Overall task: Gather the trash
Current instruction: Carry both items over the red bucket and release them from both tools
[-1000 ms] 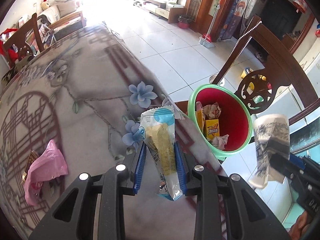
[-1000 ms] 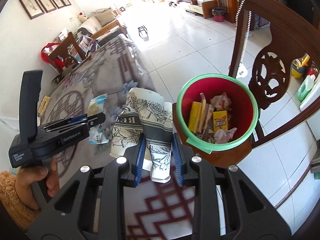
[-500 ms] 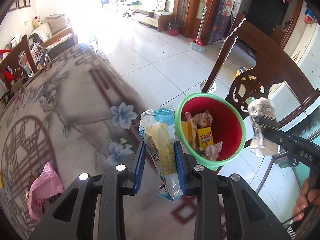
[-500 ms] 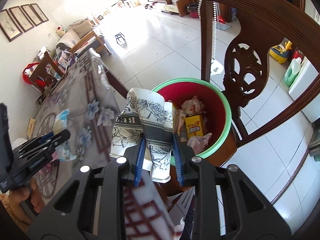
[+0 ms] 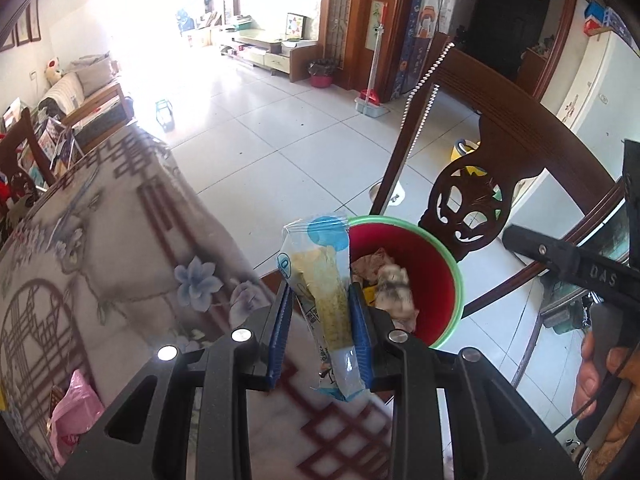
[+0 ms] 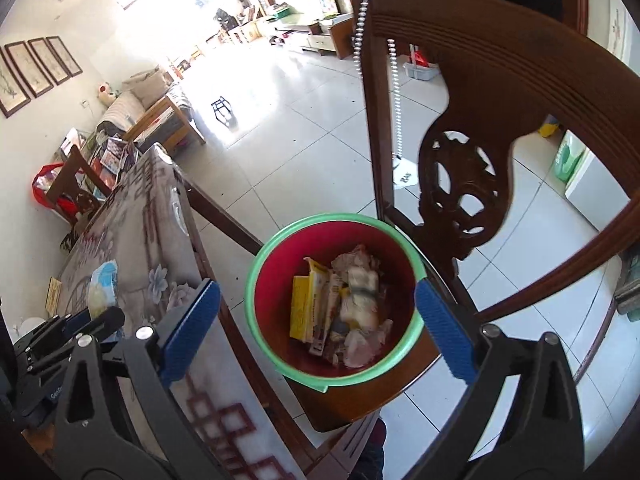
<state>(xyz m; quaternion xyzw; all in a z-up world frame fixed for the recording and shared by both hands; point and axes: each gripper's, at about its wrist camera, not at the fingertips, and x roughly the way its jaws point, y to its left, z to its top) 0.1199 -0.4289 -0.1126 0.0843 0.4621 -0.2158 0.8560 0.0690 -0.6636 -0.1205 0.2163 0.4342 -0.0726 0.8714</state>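
Since prev frame your right gripper (image 6: 316,320) dropped the crumpled printed paper (image 6: 360,292) into the green-rimmed red bin (image 6: 256,280), jaws now wide apart. Left gripper (image 5: 320,320) is clenched on the blue-white snack wrapper (image 5: 320,280): bring it fully over the rim, then release.

floor: glossy white tiles (image 5: 256,148) | light: strong glare, far window | walls: framed pictures (image 6: 38,68) | furniture: wooden sofa (image 6: 156,108), carved dark chair (image 6: 472,128), low TV cabinet (image 5: 272,52) | tabletop (image 5: 100,216): floral cloth
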